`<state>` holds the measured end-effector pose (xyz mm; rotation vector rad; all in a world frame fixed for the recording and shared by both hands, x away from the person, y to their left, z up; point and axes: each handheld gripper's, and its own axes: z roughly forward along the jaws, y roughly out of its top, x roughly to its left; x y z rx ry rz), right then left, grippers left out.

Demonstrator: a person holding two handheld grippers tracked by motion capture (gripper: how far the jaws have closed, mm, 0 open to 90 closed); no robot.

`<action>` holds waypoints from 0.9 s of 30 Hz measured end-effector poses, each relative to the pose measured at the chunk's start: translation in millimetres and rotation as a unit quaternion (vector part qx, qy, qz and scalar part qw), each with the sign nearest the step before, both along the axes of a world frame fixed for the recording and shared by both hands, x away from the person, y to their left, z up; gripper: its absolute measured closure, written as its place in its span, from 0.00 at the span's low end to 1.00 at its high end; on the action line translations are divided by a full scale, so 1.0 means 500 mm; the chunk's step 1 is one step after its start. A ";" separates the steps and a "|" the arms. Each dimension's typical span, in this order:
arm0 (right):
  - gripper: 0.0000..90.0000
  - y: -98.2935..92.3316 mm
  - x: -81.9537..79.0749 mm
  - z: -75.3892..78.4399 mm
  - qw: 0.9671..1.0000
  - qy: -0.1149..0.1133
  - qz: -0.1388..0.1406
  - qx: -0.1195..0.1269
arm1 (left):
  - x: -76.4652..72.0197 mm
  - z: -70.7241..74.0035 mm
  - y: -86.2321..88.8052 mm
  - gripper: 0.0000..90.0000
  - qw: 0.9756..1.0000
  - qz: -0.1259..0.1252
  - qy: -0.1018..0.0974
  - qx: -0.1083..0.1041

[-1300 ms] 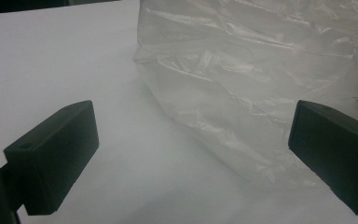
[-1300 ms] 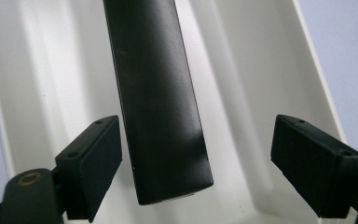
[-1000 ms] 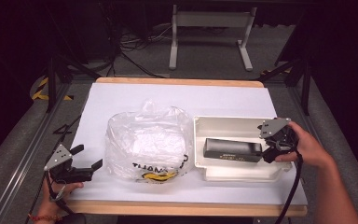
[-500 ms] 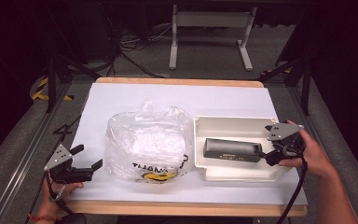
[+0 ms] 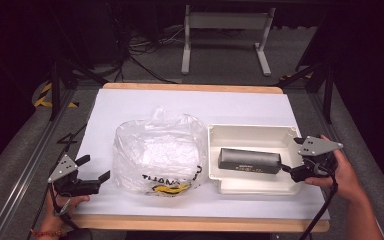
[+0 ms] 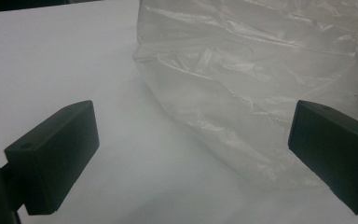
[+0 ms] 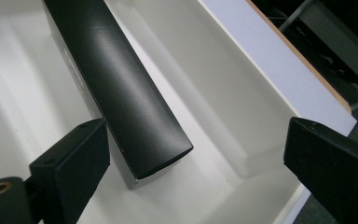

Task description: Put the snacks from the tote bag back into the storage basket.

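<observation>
Lying in the white tray at the counter's three o'clock, the black box sits released, right gripper fingers just opened apart, left gripper fingers spread by the plastic bag, probably next.
</observation>
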<state>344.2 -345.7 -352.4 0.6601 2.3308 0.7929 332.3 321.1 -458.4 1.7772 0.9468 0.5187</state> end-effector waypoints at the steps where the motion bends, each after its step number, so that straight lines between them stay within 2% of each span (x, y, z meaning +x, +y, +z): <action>1: 0.09 -0.003 -0.003 -0.001 1.000 0.001 -0.001 0.004 | 0.000 0.000 0.000 0.03 1.000 0.000 0.000 0.000; 5: 0.08 -0.014 -0.017 -0.005 1.000 -0.009 -0.011 0.013 | 0.000 0.000 0.001 0.03 1.000 0.000 0.000 0.000; 8: 0.08 -0.025 -0.030 -0.009 0.999 -0.024 -0.015 0.033 | 0.000 0.000 0.001 0.03 1.000 0.002 0.001 -0.001; 10: 0.08 -0.030 -0.036 -0.012 0.999 -0.022 -0.015 0.040 | 0.000 0.000 0.000 0.03 1.000 0.003 0.001 -0.001; 12: 0.08 -0.034 -0.042 -0.017 0.998 -0.029 -0.022 0.042 | 0.000 0.000 0.000 0.03 1.000 0.003 0.002 0.001; 16: 0.08 -0.038 -0.046 -0.021 0.999 -0.026 -0.025 0.041 | 0.000 0.000 0.001 0.03 1.000 0.004 0.001 -0.002; 27: 0.08 -0.059 -0.074 -0.051 0.996 -0.038 -0.061 0.061 | -0.001 0.000 0.001 0.03 1.000 0.002 0.000 -0.001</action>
